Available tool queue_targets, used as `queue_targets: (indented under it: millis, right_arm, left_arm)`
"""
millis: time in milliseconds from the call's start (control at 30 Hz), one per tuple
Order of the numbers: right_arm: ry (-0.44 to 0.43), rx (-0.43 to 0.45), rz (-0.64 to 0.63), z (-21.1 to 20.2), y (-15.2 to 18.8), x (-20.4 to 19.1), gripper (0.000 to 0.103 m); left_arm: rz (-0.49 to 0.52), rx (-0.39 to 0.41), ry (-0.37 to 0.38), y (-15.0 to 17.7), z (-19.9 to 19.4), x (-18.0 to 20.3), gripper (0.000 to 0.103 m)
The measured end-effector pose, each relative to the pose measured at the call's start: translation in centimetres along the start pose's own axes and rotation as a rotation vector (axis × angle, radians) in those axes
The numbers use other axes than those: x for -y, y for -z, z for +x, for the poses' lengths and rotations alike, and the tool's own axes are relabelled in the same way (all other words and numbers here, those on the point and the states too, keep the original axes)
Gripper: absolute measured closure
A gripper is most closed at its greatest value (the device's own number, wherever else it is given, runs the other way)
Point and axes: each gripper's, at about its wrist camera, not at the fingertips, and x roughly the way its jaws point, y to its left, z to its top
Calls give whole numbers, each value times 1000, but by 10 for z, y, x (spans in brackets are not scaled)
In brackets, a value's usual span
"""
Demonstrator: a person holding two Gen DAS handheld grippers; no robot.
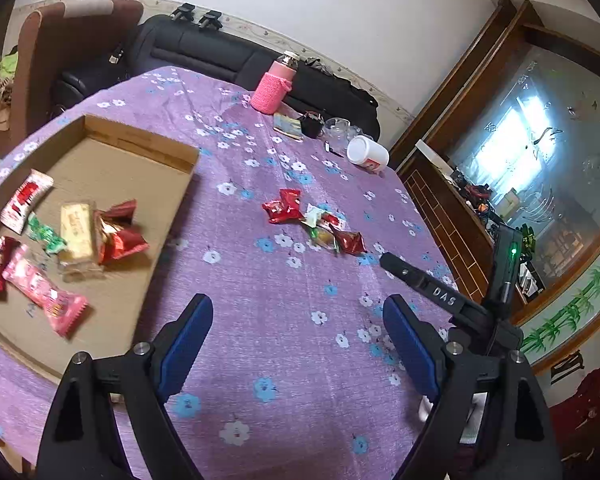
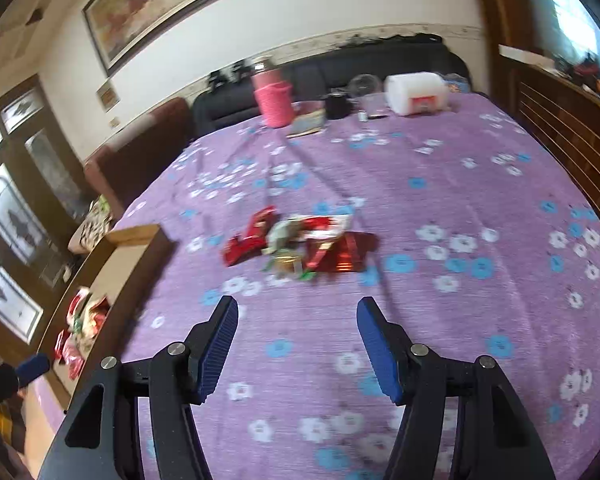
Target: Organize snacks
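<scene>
A shallow cardboard box [image 1: 140, 138] lies on the purple flowered tablecloth at the left and holds several wrapped snacks [image 1: 76, 232]. A small pile of loose snacks [image 1: 312, 222] in red, green and white wrappers lies mid-table; it also shows in the right wrist view [image 2: 300, 242]. My left gripper [image 1: 298, 306] is open and empty above the cloth, right of the box. My right gripper [image 2: 296, 308] is open and empty, just short of the pile. Its finger [image 1: 416, 276] shows in the left wrist view beside the pile. The box [image 2: 136, 236] shows at the left in the right wrist view.
A pink-sleeved bottle [image 1: 274, 84], a small book [image 1: 288, 126], a dark cup [image 1: 312, 124], a glass jar [image 1: 336, 128] and a toppled white container [image 1: 368, 154] stand at the table's far edge. A dark sofa [image 1: 204, 52] lies behind. A wooden cabinet [image 1: 448, 216] flanks the right side.
</scene>
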Motion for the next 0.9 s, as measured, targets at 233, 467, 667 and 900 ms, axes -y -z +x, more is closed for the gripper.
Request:
queue_targets:
  millis: [233, 467, 667, 900]
  right_arm:
    - [12, -5, 45, 9, -5, 20, 37]
    - [-6, -3, 96, 35, -36, 17, 37]
    - [-65, 37, 118, 55, -57, 20, 37]
    - [-58, -1, 217, 71, -51, 60, 37]
  left_arm:
    - [-19, -84, 27, 13, 30, -1, 17]
    - [-55, -102, 3, 7, 47, -14, 17]
    - [-84, -133, -52, -7, 65, -29, 17]
    - [-69, -115, -142, -50, 93, -35, 17]
